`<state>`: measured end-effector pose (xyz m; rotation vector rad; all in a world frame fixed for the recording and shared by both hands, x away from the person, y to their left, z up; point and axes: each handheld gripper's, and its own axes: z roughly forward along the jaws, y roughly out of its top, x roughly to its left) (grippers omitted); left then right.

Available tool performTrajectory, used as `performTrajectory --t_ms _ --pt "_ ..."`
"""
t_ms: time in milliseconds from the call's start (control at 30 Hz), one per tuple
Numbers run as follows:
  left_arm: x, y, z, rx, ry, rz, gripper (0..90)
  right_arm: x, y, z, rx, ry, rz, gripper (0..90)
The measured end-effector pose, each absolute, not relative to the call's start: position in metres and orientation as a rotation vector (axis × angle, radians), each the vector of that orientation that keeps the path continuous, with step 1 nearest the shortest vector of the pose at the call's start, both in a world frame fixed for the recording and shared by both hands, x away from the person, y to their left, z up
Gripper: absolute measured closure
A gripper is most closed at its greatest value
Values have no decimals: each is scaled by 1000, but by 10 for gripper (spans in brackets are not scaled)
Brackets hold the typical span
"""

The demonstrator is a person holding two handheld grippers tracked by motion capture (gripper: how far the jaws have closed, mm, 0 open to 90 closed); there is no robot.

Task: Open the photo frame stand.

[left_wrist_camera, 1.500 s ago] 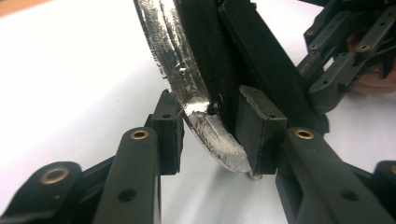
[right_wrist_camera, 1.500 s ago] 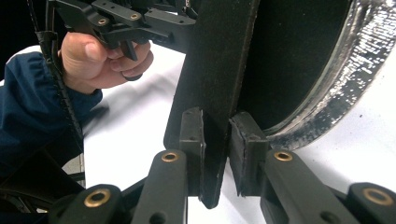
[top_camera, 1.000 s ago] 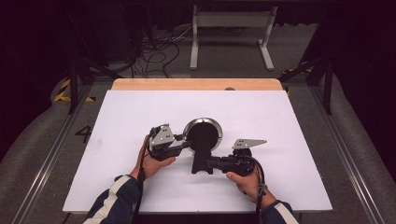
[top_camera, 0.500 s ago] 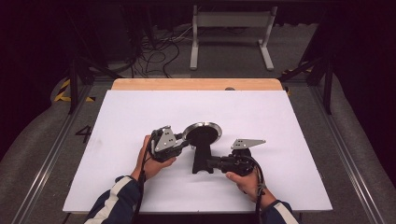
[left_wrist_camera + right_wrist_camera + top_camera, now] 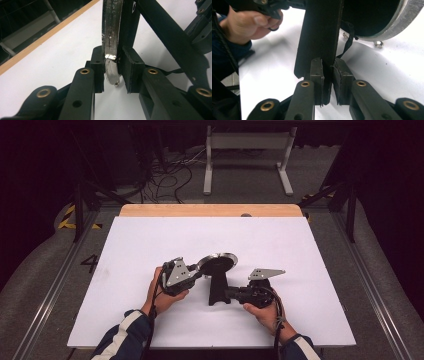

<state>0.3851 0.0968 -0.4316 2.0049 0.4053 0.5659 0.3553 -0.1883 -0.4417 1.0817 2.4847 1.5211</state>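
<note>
High view: both grippers [image 5: 196, 272] [image 5: 227, 294] level (clamping the stand [image 5: 219, 279]).

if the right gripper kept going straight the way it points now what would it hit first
It already meets it: the right gripper points left across the white table, its fingers clamped on the flat black stand of the round silver-rimmed disc. Beyond that, probably the left gripper, though depth is unclear.

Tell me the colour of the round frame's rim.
Silver metal rim, worn; the left gripper view shows it best.
</note>
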Motion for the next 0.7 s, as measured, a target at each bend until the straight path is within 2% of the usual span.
performTrajectory --t_ms 233,600,700 --pt "389 101 -436 2015 406 486 732 353 -185 -444 1065 2503 1488 805" --pt "400 97 -455 2115 430 451 701 351 -181 -449 1037 2533 1452 807" --pt "400 95 -456 2126 421 458 737 351 -181 -449 1032 2542 1453 813"
